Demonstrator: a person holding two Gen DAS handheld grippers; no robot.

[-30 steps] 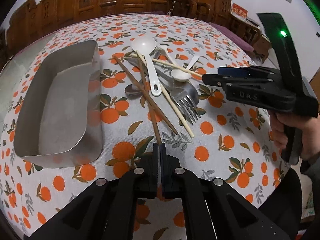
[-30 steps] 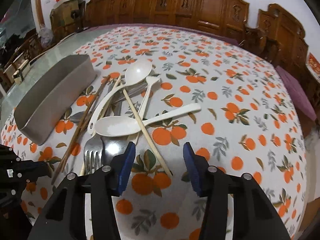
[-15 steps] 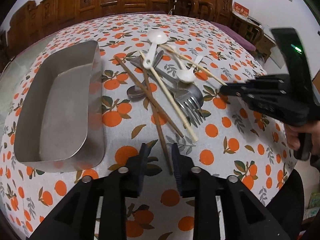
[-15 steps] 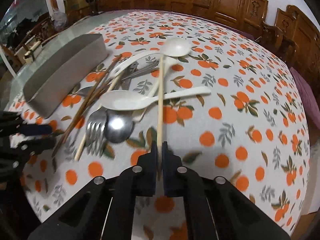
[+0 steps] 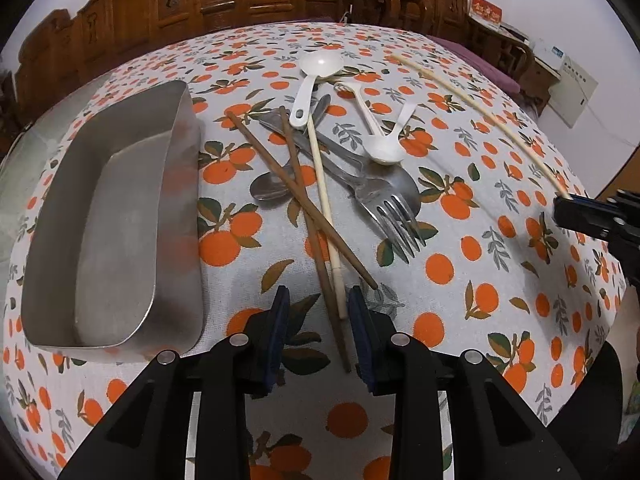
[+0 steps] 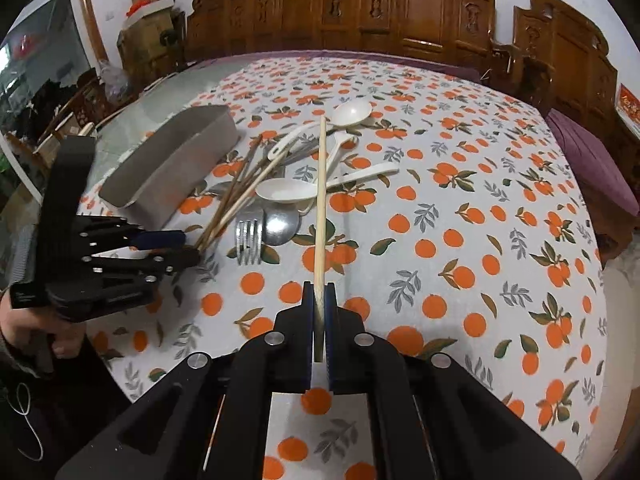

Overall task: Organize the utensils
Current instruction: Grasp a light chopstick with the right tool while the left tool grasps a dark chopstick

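A heap of utensils lies mid-table: white spoons (image 5: 320, 66), a metal fork (image 5: 394, 216), a metal spoon (image 5: 270, 190), two brown chopsticks (image 5: 296, 196) and a pale chopstick (image 5: 326, 200). My left gripper (image 5: 318, 296) is open just above the cloth, and the near ends of one brown and the pale chopstick lie loosely between its fingers. My right gripper (image 6: 319, 292) is shut on a second pale chopstick (image 6: 320, 200), held off the table and pointing away over the heap. That chopstick (image 5: 476, 104) also crosses the right of the left wrist view. An empty metal tray (image 5: 180, 200) sits left of the heap.
The orange-print tablecloth (image 6: 460, 220) covers a round table ringed by carved wooden chairs (image 6: 420, 12). A hand (image 6: 24, 328) holds the left gripper (image 6: 188, 248) at the left of the right wrist view. The tray (image 6: 172, 160) lies at the table's left.
My left gripper went from shut to open around the chopstick ends. My right gripper closed on a pale chopstick and lifted it out of the heap, off to the right.
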